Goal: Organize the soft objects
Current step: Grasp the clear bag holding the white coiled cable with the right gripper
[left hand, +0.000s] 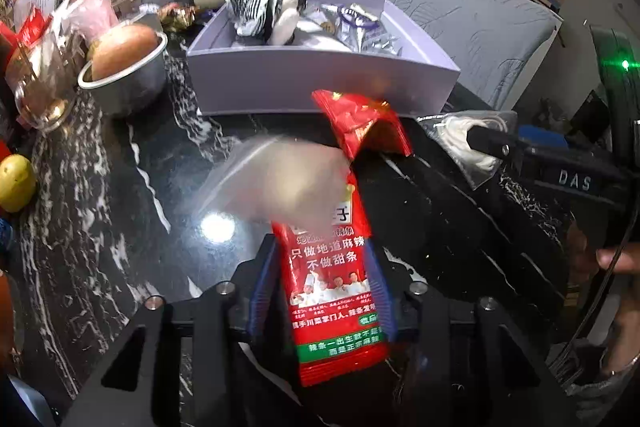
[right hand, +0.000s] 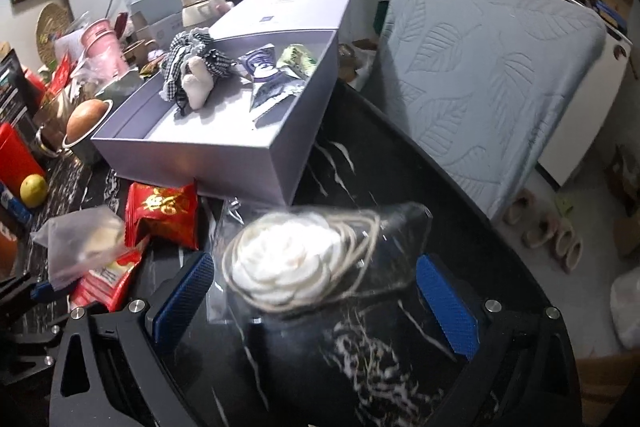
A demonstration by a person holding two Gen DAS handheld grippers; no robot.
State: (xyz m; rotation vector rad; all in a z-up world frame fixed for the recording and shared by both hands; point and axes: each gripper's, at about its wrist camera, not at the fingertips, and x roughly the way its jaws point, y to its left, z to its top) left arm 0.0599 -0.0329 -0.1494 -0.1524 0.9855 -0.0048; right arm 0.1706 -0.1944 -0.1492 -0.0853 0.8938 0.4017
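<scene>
Left wrist view shows the left gripper (left hand: pixel 320 291) tilted down over the black marble table (left hand: pixel 120 187), narrowly closed on a red snack packet (left hand: pixel 332 291) lying lengthwise between its pads, while the right gripper (right hand: pixel 316 291) stands wide open around a bagged white flower (right hand: pixel 288 263), seemingly not pressing it.

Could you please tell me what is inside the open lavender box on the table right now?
The lavender box holds a checked plush toy and several foil snack packets. Whatever lies beneath them is covered.
</scene>
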